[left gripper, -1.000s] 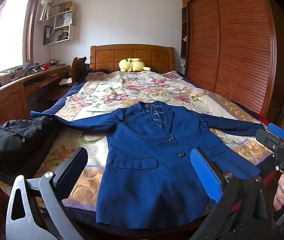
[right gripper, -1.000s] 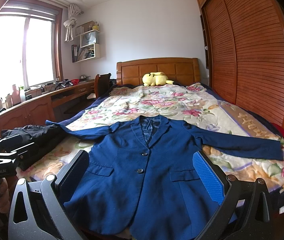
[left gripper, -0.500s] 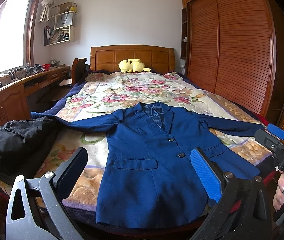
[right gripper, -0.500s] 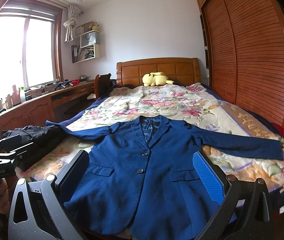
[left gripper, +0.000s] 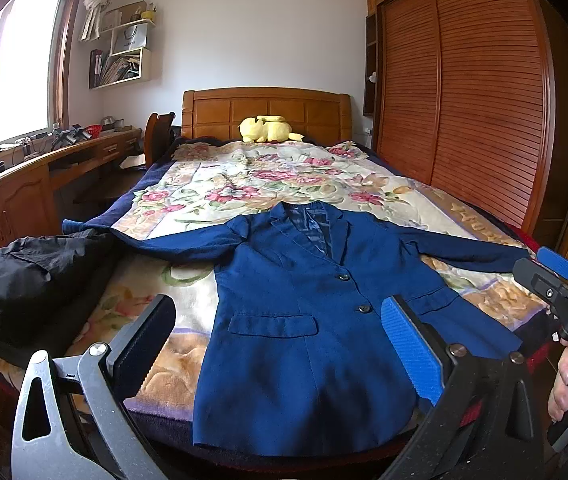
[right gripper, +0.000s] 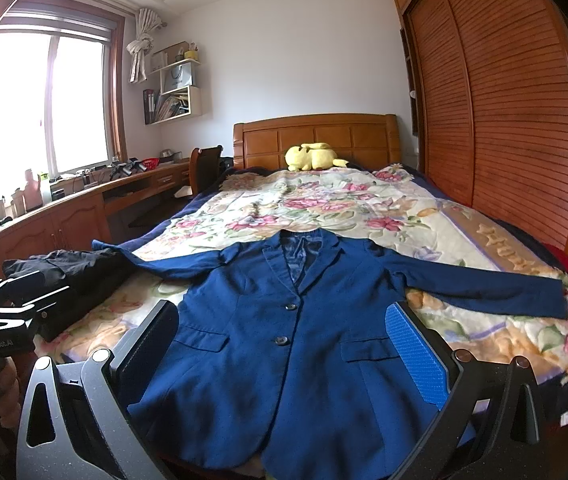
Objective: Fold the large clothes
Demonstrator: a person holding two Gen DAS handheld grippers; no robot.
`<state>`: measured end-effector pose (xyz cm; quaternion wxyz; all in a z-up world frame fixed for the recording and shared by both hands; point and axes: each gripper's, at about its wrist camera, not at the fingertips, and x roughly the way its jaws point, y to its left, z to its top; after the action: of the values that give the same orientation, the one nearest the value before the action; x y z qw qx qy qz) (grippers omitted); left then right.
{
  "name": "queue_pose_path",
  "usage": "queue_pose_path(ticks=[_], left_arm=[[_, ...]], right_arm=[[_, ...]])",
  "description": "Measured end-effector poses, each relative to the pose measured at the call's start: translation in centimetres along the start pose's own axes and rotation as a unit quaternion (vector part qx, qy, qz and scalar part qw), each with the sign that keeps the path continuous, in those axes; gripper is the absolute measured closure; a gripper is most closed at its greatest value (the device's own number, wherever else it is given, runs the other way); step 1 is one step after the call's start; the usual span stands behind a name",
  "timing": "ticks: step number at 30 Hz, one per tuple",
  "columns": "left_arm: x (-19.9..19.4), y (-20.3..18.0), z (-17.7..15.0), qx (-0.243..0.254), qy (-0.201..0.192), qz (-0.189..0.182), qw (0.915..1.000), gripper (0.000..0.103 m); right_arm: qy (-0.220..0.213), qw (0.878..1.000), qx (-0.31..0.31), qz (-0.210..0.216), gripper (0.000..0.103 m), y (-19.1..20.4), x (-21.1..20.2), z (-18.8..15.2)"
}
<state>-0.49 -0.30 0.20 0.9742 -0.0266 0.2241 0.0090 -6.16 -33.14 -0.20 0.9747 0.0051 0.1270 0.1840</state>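
A navy blue blazer (left gripper: 295, 320) (right gripper: 299, 344) lies flat and face up on the floral bedspread (left gripper: 244, 184) (right gripper: 323, 208), buttoned, both sleeves spread out sideways, hem at the bed's foot. My left gripper (left gripper: 280, 344) hovers open above the hem, nothing between its fingers. My right gripper (right gripper: 284, 348) is likewise open and empty over the lower front of the blazer. In the left wrist view the right gripper's body (left gripper: 563, 292) and the hand holding it show at the right edge. The left gripper's body (right gripper: 0, 320) shows at the left edge of the right wrist view.
A black garment (left gripper: 32, 280) (right gripper: 72, 268) is heaped on the bed's left edge, under the blazer's sleeve end. A yellow plush toy (left gripper: 268, 128) sits by the wooden headboard. A slatted wardrobe (left gripper: 475, 112) runs along the right, a long desk (left gripper: 24, 184) along the left.
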Motion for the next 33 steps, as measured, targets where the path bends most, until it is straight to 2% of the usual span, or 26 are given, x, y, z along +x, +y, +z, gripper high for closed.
queue_pose_path(ticks=[33], left_arm=[[-0.16,-0.06,0.39,-0.001,-0.002,-0.002,1.0,0.0]], right_arm=[[-0.004,1.0,0.001,0.006,0.0,-0.2,-0.18,-0.13]])
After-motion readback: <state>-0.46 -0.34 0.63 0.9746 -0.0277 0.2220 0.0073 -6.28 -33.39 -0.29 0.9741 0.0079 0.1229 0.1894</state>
